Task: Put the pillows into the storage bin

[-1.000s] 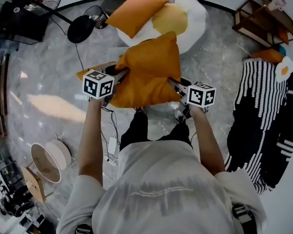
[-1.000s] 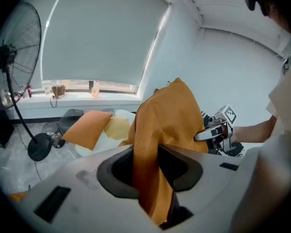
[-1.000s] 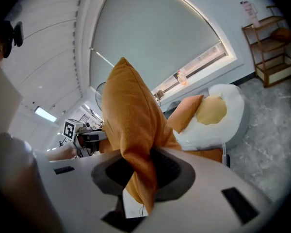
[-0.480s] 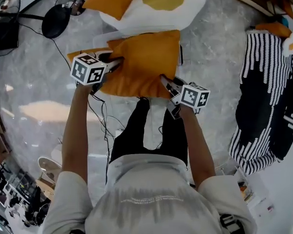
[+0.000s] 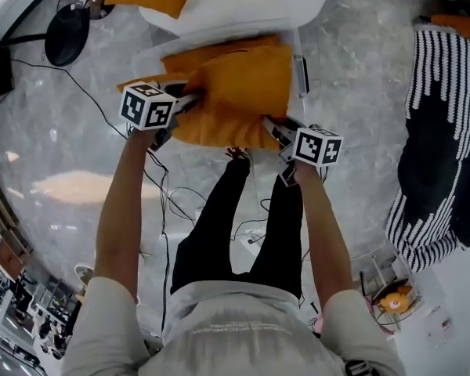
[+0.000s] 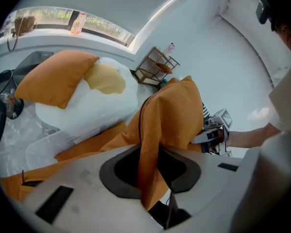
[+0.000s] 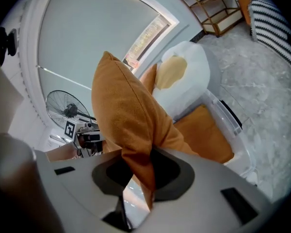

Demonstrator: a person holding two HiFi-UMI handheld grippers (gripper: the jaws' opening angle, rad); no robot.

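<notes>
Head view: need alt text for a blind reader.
Seen from above, a person grips an orange pillow by two corners, left gripper and right gripper each shut on one, holding it above a clear storage bin.

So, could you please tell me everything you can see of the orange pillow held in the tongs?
The plump square orange fabric pillow, finely textured with a seamed edge, is held off the floor. It is pinched at opposite sides by the left tongs and right tongs, both shut on it. It hangs over the clear plastic storage bin, where another orange pillow already lies.
</notes>
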